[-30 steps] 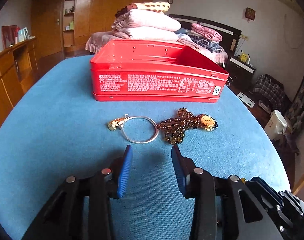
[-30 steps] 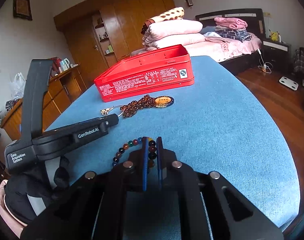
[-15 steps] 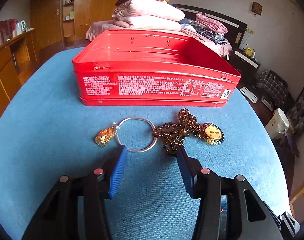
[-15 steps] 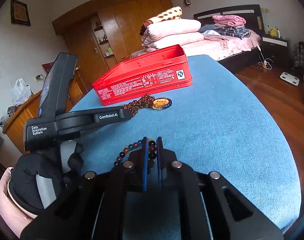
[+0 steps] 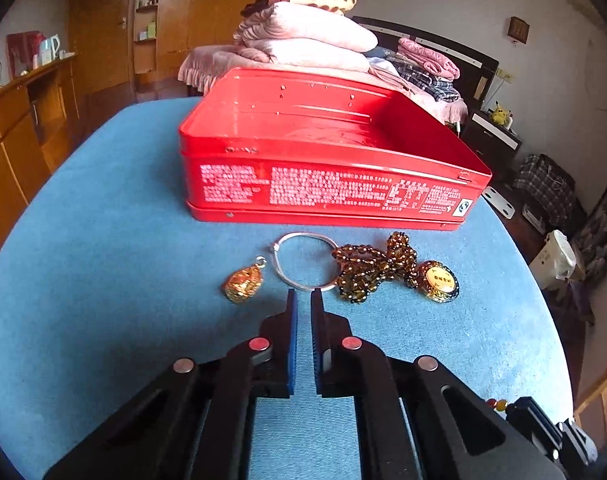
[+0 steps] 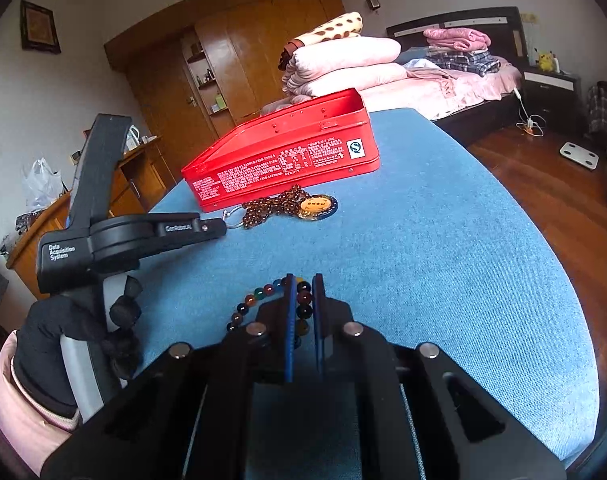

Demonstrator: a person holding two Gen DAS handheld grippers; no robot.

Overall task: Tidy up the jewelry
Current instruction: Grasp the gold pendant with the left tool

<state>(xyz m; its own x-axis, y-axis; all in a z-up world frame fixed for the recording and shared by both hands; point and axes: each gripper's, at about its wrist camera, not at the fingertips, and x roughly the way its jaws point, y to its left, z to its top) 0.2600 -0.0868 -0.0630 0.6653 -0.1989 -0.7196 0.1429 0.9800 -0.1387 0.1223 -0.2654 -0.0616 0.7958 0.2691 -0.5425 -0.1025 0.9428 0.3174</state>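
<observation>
— Three loose pieces lay on the blue surface (image 5: 103,240) just in front of the open red tin (image 5: 327,160): a gold pendant (image 5: 243,285), a silver bangle (image 5: 303,262) and an amber bead string (image 5: 373,266) with its round medallion (image 5: 441,282).

— And the left tongs (image 5: 303,300)?

— Their jaws were closing, tips just short of the bangle's near rim; nothing was between them.

— Where was the pendant against the tin?

— Near its left front corner, apart from the bangle. The amber beads overlapped the bangle's other side.

— The right tongs (image 6: 305,282)?

— Clamped tight on a multicoloured bead bracelet (image 6: 263,294), well back from the tin. A gloved hand (image 6: 63,328) held the left tool.
</observation>
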